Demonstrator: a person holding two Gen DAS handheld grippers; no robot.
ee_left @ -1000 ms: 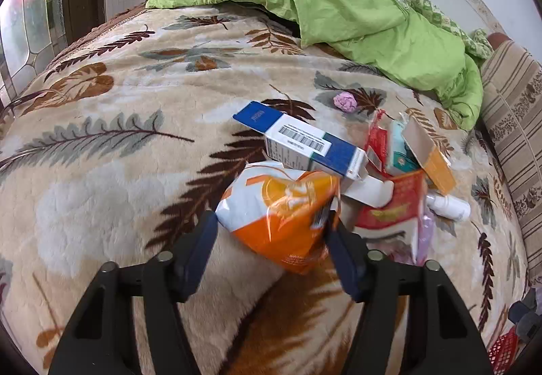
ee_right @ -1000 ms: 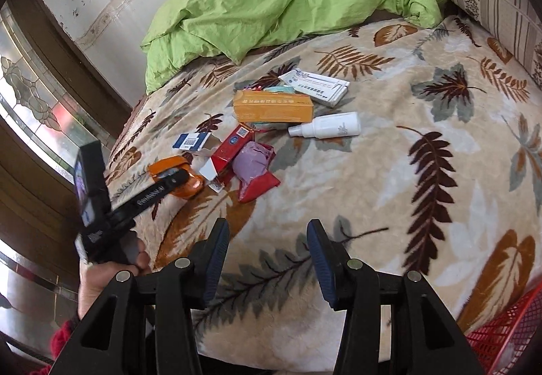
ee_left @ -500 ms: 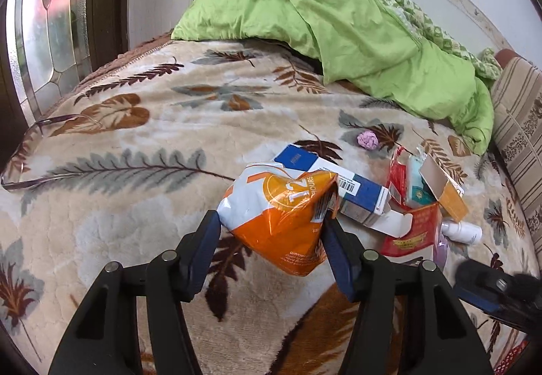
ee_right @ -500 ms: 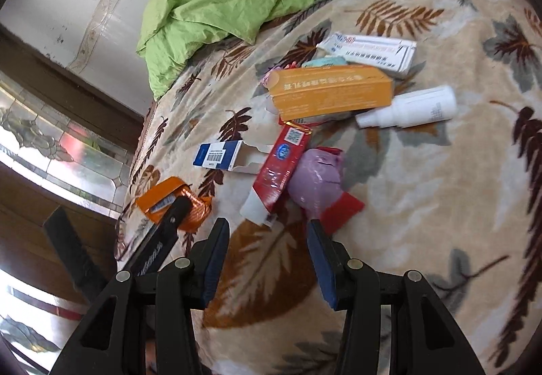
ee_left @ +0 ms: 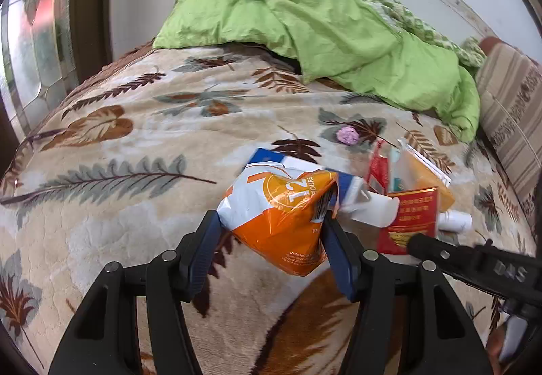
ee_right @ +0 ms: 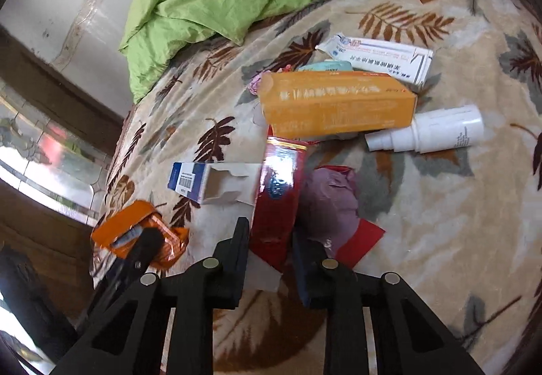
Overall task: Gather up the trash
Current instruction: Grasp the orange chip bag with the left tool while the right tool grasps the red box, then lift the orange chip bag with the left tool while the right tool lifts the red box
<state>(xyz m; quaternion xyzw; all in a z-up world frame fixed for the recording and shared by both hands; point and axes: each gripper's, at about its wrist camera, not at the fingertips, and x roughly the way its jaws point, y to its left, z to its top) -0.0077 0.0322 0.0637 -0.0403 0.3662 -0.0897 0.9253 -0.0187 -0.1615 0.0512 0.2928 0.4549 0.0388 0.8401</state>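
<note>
- Since one second ago the right claw (ee_right: pixel 271 239) has travelled from far back over the blanket (ee_right: pixel 457 222) to the pile of trash, and its fingers now stand on both sides of the red packet (ee_right: pixel 279 185), near that packet's lower end
- Whether the right claw already presses the red packet I cannot tell; the jaws look only partly closed around it, so I judge the grasp as about to happen
- The left claw (ee_left: pixel 271 236) is closed on the orange and white bag (ee_left: pixel 281 215) and has lifted it a little off the bed; this bag now hangs to the left of the red packet
- Beside the red packet lie the blue and white box (ee_right: pixel 210 182) on its left, the purple wrapper (ee_right: pixel 330 202) on its right, and beyond it the orange box (ee_right: pixel 338 107), the white bottle (ee_right: pixel 430 134) and the white carton (ee_right: pixel 379 56)
- For the task this means one piece is collected, a second is being taken, and most pieces remain on the bed
- The red packet is thin and glossy, so it may slip or drag the purple wrapper with it
</note>
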